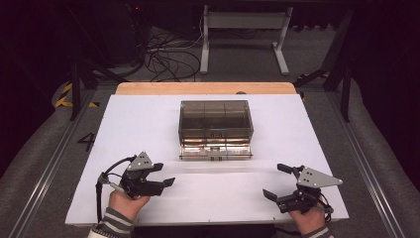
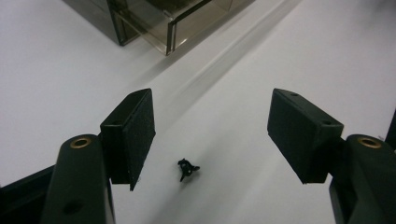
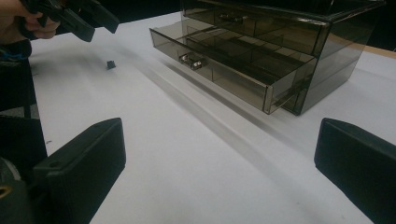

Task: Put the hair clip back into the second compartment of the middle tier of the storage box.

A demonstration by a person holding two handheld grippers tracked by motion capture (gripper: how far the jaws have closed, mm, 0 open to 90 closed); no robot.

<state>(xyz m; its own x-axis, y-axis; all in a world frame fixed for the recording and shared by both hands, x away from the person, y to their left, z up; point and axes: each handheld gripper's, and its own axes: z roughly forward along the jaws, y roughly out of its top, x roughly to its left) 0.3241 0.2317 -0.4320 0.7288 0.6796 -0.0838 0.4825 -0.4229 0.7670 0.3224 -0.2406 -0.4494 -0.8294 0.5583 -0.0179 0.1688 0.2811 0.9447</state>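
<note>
A smoky clear drawer box (image 1: 216,121) stands in the middle of the white table (image 1: 148,124), its bottom drawer (image 1: 216,151) pulled out toward me. A small black part (image 2: 187,169) lies on the table below and between the pads of my left gripper (image 2: 210,135), which do not touch it. That gripper (image 1: 167,173) hovers at the near left, open. My right gripper (image 1: 272,180) rests at the near right, open and holding nothing. From the right gripper view (image 3: 219,158) the black part (image 3: 110,64) sits under the left gripper (image 3: 100,29), left of the drawer (image 3: 219,70).
The white sheet covers a wooden tabletop (image 1: 205,88) whose far edge shows. Cables (image 1: 168,57) and a white desk frame (image 1: 242,34) lie on the floor beyond. Dark stands flank the table on both sides.
</note>
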